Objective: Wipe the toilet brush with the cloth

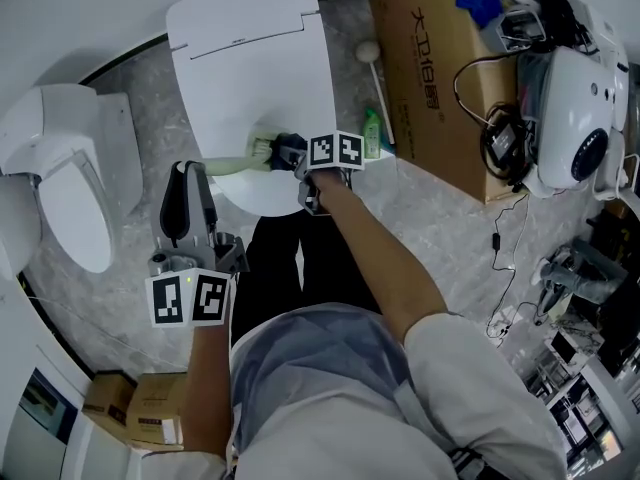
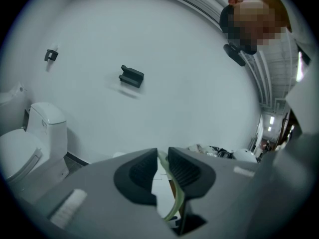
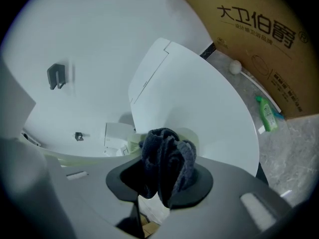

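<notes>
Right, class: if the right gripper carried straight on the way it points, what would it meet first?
Probably the toilet brush: its pale green end sits just beyond the cloth clamped in the right gripper. The closed toilet lid lies behind; depth is unclear.

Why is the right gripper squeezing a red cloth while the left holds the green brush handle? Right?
The cloth is dark blue, not red, as the right gripper view shows. The right gripper squeezes it; the left gripper holds the green brush handle.
</notes>
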`<state>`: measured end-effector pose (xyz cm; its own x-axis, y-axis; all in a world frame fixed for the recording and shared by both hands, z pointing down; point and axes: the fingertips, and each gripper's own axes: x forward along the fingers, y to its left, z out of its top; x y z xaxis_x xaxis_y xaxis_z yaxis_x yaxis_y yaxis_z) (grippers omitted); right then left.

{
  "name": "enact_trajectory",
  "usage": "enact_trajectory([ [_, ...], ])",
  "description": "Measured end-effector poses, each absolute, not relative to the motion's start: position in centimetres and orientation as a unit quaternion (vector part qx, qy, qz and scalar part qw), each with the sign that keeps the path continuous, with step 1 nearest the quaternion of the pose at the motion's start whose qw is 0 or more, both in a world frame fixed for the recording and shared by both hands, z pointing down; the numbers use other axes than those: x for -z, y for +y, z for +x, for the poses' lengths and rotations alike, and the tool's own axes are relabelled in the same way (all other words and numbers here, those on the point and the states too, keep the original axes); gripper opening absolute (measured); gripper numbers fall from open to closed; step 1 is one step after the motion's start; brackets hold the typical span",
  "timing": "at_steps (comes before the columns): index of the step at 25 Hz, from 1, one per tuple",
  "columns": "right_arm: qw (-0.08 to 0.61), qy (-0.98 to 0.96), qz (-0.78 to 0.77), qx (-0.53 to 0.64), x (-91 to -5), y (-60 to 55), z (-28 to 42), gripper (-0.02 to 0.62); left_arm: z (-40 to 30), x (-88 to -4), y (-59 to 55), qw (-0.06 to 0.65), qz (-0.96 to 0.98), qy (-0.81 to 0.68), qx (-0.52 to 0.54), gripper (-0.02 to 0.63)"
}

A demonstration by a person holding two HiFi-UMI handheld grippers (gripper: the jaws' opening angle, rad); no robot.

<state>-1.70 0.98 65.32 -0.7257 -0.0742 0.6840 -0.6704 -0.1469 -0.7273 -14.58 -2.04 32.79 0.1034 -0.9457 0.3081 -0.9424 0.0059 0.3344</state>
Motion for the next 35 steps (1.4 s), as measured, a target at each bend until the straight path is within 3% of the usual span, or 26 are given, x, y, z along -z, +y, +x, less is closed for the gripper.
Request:
enact_trajectory([
  [35,0.115,-0.642,0.284,-0.703,-57.2,1.0,-2.6,0.095,-14.7,-32.5,-2.1,0.248,0.702,-0.667,0.017,0.0],
])
